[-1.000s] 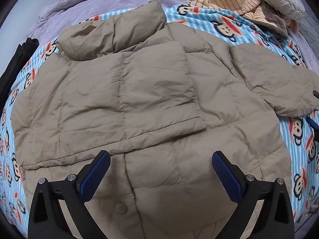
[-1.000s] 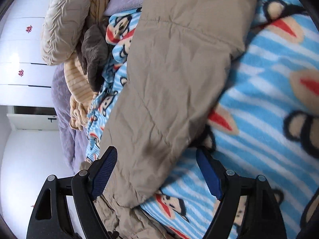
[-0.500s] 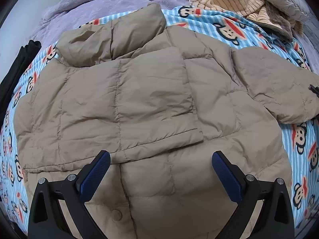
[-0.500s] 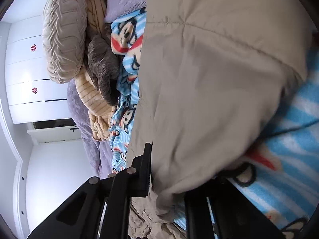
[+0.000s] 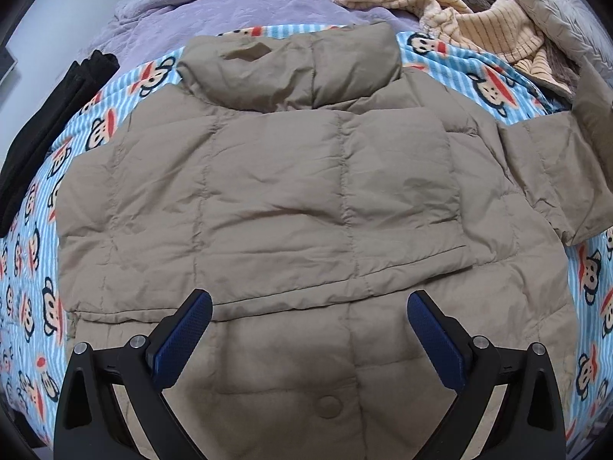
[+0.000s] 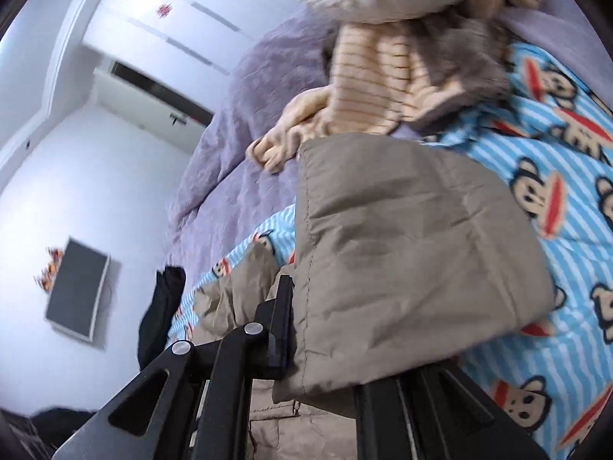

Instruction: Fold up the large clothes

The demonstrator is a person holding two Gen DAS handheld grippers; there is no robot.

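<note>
A tan quilted puffer jacket (image 5: 291,207) lies spread on a blue striped monkey-print blanket (image 5: 34,268), collar pointing away. The left gripper (image 5: 309,329) hovers over the jacket's lower front, blue-padded jaws spread wide, holding nothing. The right gripper (image 6: 325,341) is clamped on the jacket's sleeve (image 6: 406,253), which is lifted off the blanket.

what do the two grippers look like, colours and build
Both are black plastic two-finger tools with angular, cut-out frames and small silver screws at the joints. The left gripper has fingers faced with textured dark blue pads. The right gripper shows the same black frame and silver screws; its pads are hidden by fabric. No cables, markings, hands or sleeves are visible.
</note>
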